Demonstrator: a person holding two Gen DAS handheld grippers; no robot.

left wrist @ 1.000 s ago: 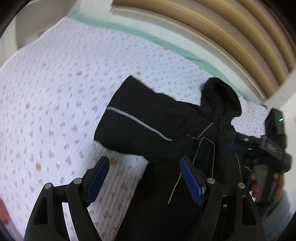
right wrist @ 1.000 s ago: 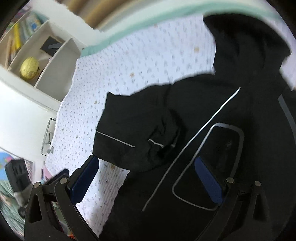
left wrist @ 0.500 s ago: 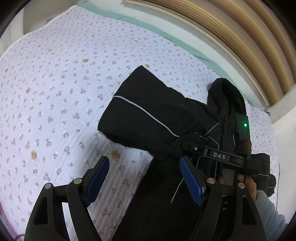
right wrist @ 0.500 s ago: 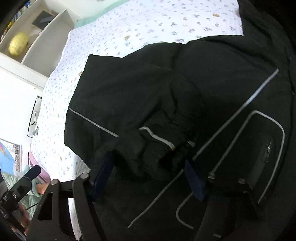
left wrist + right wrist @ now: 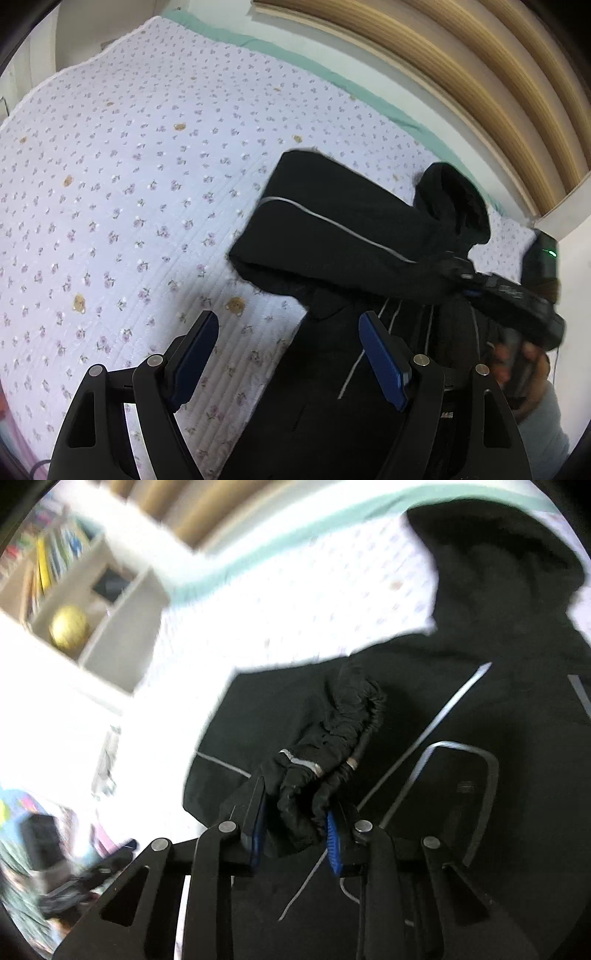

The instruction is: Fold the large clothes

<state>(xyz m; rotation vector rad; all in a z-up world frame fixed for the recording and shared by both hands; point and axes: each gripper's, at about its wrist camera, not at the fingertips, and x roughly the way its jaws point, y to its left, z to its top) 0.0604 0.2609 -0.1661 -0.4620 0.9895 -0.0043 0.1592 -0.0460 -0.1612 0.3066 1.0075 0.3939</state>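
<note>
A black hooded jacket with thin grey piping lies on a quilted floral bedspread, one sleeve folded across its front. My left gripper is open and empty, hovering over the jacket's left edge. My right gripper is shut on the bunched black sleeve cuff and holds it lifted above the jacket body. The right gripper also shows in the left wrist view, held by a hand over the jacket. The hood lies toward the headboard.
A wooden slatted headboard runs behind the bed, with a mint green mattress edge. A white shelf unit with books and a yellow ball stands beside the bed. Bare bedspread stretches left of the jacket.
My right gripper came down onto the sleeve cuff, closed on it and lifted it. My left gripper stayed open and shifted only slightly.
</note>
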